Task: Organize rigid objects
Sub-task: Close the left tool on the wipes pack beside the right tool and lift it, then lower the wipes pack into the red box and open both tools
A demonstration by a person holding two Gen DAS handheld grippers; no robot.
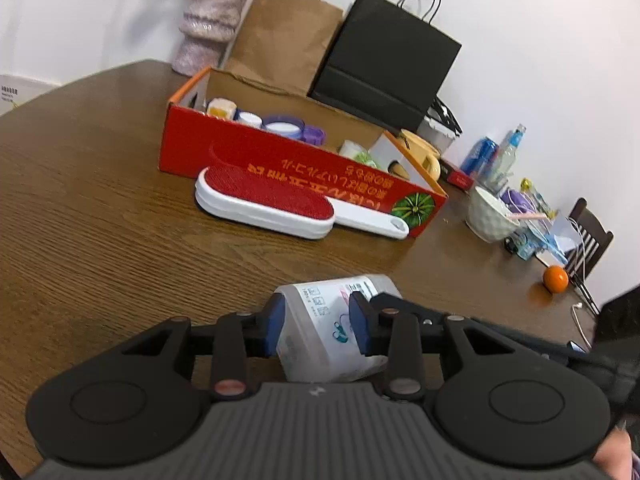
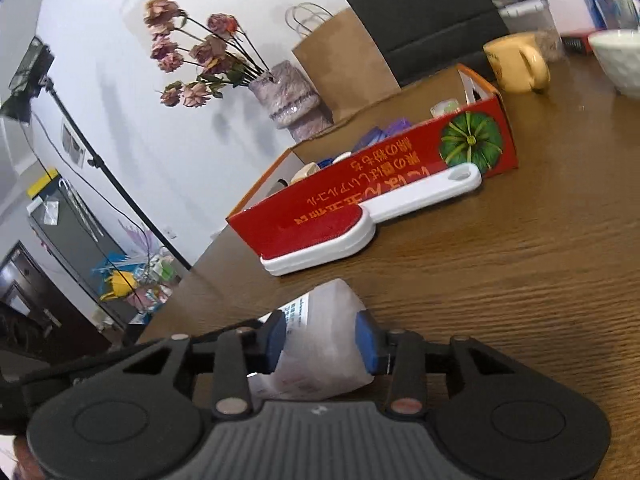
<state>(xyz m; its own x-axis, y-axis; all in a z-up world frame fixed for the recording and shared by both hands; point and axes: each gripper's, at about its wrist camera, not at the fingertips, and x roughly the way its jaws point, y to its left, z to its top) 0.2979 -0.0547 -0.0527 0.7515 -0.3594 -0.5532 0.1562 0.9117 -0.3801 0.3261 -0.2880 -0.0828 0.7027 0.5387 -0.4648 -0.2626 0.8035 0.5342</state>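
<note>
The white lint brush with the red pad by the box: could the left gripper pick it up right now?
Probably not yet: the left gripper is shut on a translucent plastic container. Otherwise the wooden table between it and the lint brush lies open.

Lint brush (image 1: pixel 264 204) lies on the table (image 1: pixel 100 220) just before the box (image 1: pixel 280 160); bags (image 1: pixel 280 36) stand behind it, mug (image 1: pixel 420 156) at its right end.

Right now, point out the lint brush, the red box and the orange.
lint brush (image 1: pixel 264 196), left wrist view, on its red pad.
red box (image 1: pixel 188 146), left wrist view, on its front wall.
orange (image 1: pixel 555 278), left wrist view, on its middle.
</note>
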